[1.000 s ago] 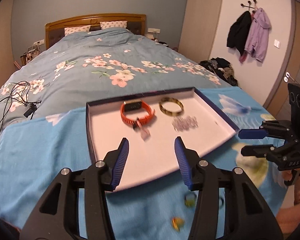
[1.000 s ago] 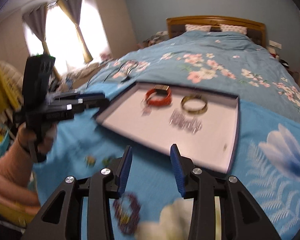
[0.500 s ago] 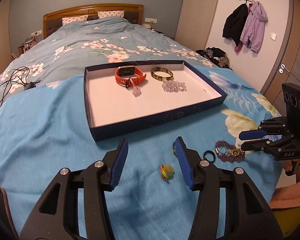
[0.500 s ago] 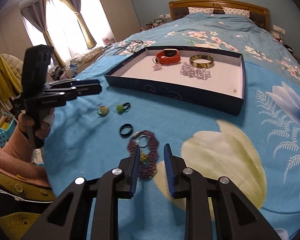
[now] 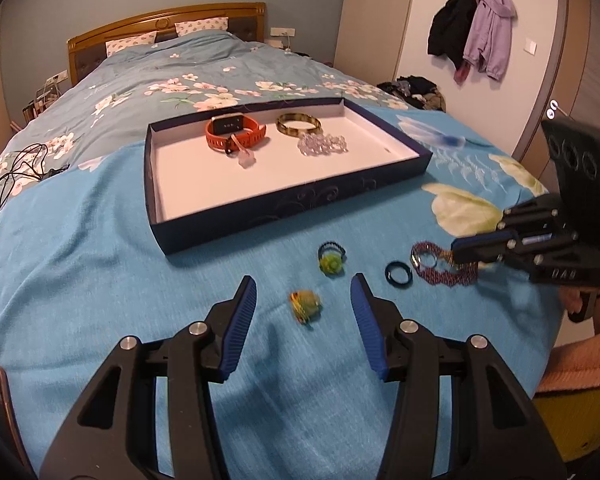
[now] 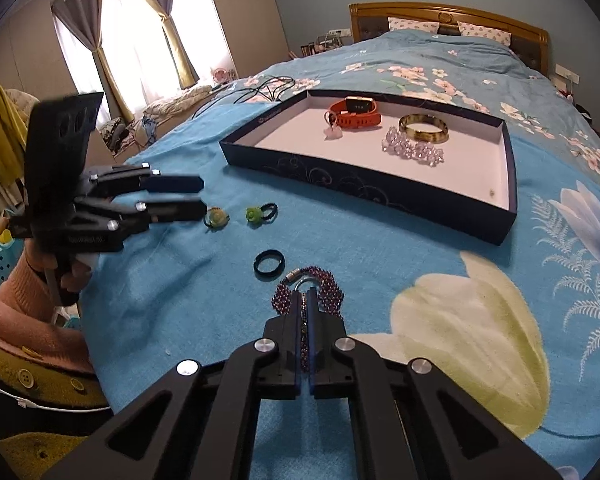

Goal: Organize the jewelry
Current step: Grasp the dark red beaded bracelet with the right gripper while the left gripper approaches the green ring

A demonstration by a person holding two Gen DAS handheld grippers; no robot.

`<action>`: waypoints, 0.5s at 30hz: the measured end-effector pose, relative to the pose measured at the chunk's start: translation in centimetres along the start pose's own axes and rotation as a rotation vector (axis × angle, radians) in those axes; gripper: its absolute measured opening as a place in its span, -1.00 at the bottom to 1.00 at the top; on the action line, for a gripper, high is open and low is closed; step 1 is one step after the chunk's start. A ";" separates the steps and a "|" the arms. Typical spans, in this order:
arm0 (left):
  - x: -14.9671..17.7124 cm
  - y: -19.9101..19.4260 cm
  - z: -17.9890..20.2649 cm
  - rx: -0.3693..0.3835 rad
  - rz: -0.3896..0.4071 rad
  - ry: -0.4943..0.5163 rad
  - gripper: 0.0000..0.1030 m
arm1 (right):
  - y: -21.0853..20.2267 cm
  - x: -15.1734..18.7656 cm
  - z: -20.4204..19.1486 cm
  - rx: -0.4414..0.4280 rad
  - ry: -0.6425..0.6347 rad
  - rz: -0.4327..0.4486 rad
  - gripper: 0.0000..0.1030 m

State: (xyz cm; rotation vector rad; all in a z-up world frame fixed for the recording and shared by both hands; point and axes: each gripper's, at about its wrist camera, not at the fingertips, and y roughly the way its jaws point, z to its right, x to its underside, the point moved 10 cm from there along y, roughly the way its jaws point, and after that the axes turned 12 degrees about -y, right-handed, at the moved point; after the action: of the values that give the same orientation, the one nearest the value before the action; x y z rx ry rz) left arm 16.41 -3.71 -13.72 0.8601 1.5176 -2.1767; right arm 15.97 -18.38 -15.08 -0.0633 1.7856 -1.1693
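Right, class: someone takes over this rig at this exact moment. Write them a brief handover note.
Left gripper: open, empty, hovering over the yellow-green ring.
Right gripper: shut on the purple beaded bracelet, which lies on the blanket.
Done: orange watch, amber bangle and crystal bracelet lie in the tray.
Left: purple bracelet, black ring, green ring and yellow-green ring, all outside the tray.

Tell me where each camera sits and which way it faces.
Left wrist: on the open left claw, facing the headboard over a yellow-green ring; the right claw shows at right.
Right wrist: on the right claw, shut on the purple beaded bracelet, facing the bed diagonally; the left claw and pink sleeve show at left.
Shared: the dark-blue jewelry tray.
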 end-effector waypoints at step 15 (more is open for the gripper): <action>1.1 1.7 0.2 0.004 -0.071 -0.008 -0.21 | -1.5 -1.4 1.4 -0.013 0.077 0.085 -0.99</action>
State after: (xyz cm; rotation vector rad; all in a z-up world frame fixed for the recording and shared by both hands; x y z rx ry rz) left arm 16.56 -4.45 -15.58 0.8095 1.5622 -2.2313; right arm 17.06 -19.45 -13.11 0.0497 1.8454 -1.1126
